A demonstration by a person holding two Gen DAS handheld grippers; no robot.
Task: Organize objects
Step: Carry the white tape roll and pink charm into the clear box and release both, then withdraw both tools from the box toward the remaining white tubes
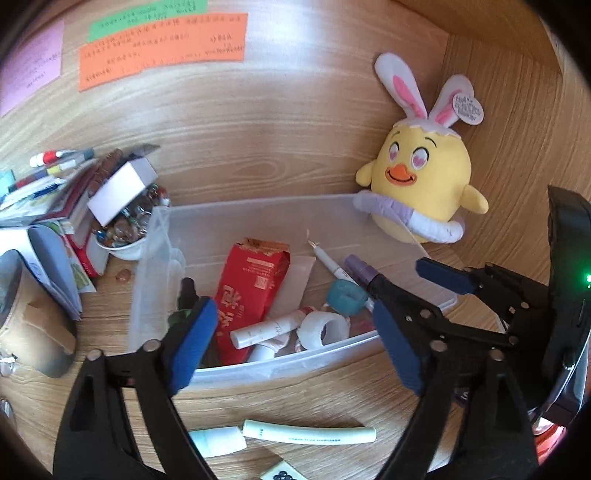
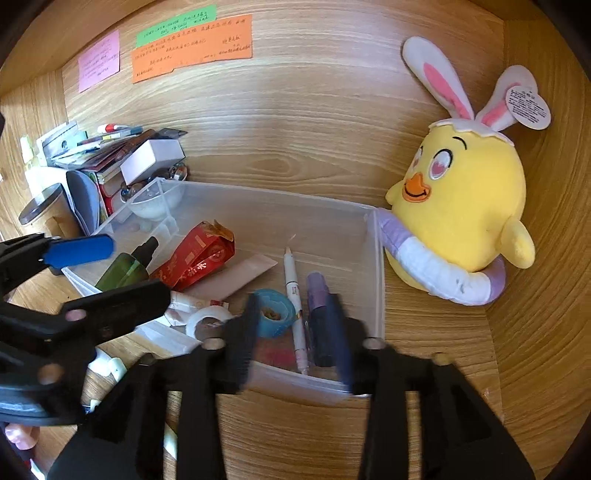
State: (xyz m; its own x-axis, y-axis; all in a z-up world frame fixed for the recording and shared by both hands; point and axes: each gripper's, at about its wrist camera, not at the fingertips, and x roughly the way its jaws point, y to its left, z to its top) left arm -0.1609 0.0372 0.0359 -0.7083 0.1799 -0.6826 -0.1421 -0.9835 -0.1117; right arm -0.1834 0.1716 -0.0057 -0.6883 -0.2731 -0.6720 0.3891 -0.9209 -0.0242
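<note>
Wooden desk (image 1: 295,406) and wooden walls surround the work; the landmark for all places is the clear plastic bin (image 1: 258,369) in the middle.

Above the near rim of the bin, the left gripper (image 1: 295,332) stands wide open with nothing between its blue pads. The right gripper (image 2: 295,332) hangs over the right part of the bin with its jaws parted; the blue tape roll (image 2: 275,314), the white pen (image 2: 295,295) and the purple marker (image 2: 317,291) lie in the bin just beyond them, and I see no pad pressing on any of these.

Much seems already done: inside the bin also lie a red packet (image 1: 251,291), a dark green bottle (image 2: 125,266), a white tape ring (image 1: 325,328) and a white tube (image 1: 262,330). Left to do, I judge, are the things in front of the bin: a pale green tube (image 1: 310,432), a white cap piece (image 1: 221,439) and a tile with dots (image 1: 280,472). To the left of the bin a pile of books and boxes (image 1: 55,221) and a bowl of glass marbles (image 1: 129,225) stay unsorted. To the right of the bin sits a yellow chick plush (image 1: 424,177) with rabbit ears.

On writing: the red packet bears large gold Chinese characters and small print with a square code, too blurred to read. Behind the bin, the orange note (image 1: 162,50), green note (image 1: 147,16) and pink note (image 1: 33,62) on the wall carry handwriting that I cannot read; the tag on the plush's ear is also unreadable.
</note>
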